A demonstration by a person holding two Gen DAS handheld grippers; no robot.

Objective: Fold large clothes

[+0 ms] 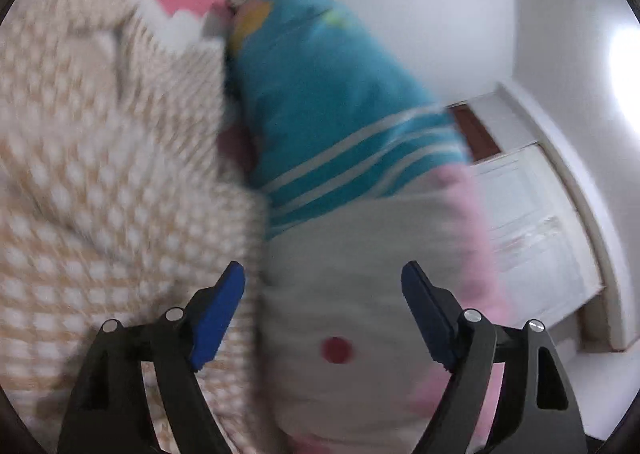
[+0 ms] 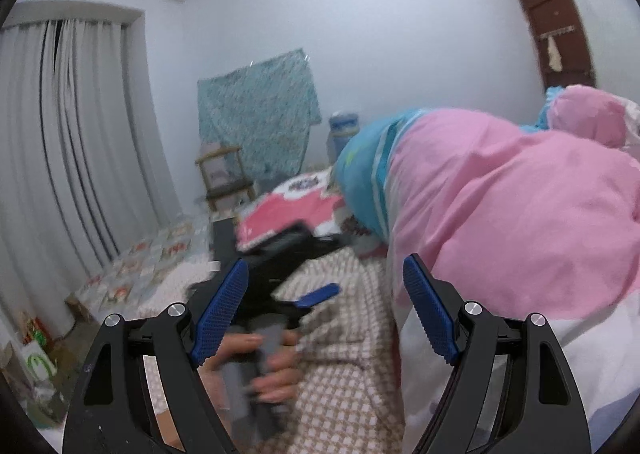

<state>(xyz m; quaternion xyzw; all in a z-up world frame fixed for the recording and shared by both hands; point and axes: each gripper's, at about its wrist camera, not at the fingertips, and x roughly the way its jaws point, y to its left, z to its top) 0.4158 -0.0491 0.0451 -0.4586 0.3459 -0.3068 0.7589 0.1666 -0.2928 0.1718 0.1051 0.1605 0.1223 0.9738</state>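
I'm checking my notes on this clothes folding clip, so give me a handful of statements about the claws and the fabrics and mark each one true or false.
1. The left claw is open with no cloth pinched between its pads. True.
2. The right claw is clamped shut on the pink garment. False: it is open, and the pink, white and blue garment lies piled just to its right, not gripped.
3. The checked beige cloth lies to the left of the garment in the left wrist view. True.
4. The curtains are drawn wide open. False: they hang closed.
5. A person's hand holds the left claw's handle in the right wrist view. True.
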